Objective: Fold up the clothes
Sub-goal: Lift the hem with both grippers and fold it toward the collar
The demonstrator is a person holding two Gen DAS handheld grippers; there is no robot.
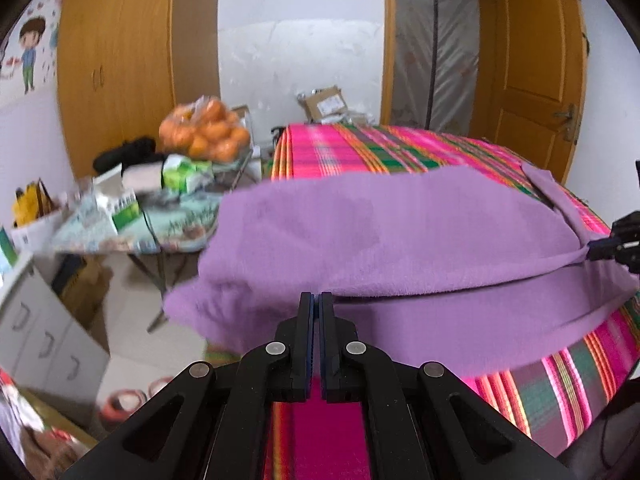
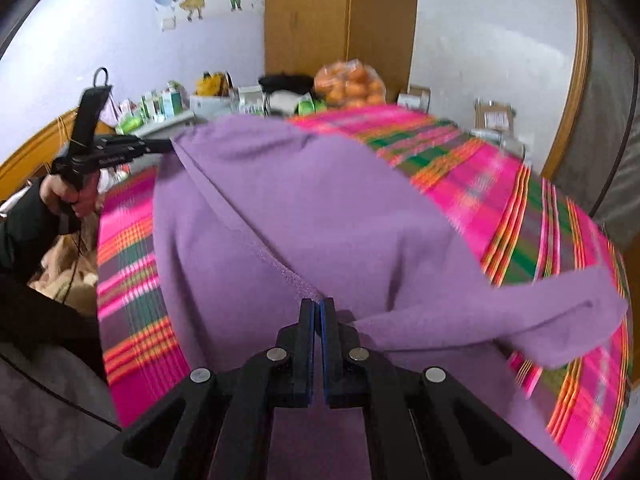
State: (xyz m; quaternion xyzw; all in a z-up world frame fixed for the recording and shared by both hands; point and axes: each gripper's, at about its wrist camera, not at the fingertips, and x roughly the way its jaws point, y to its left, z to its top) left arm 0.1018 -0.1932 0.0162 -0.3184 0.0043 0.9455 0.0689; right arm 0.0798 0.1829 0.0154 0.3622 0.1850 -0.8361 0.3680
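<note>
A purple garment [image 1: 360, 236] lies spread over a table with a pink striped cloth [image 1: 352, 148]. My left gripper [image 1: 316, 298] is shut on the garment's near edge, lifting a folded layer over the lower one. My right gripper [image 2: 317, 303] is shut on the same garment [image 2: 288, 208] at another point of its edge. In the right wrist view the left gripper [image 2: 168, 145] shows at the far left, pinching the cloth. In the left wrist view the right gripper [image 1: 592, 250] shows at the far right, also pinching cloth. A sleeve [image 2: 560, 320] hangs loose on the right.
A side table [image 1: 132, 224] on the left carries a bag of oranges [image 1: 206, 130], boxes and dark clothing. White drawers [image 1: 36, 332] stand at lower left. A wooden wardrobe [image 1: 116, 52] and a door [image 1: 536, 52] line the back wall. Cardboard boxes [image 1: 324, 104] sit behind the table.
</note>
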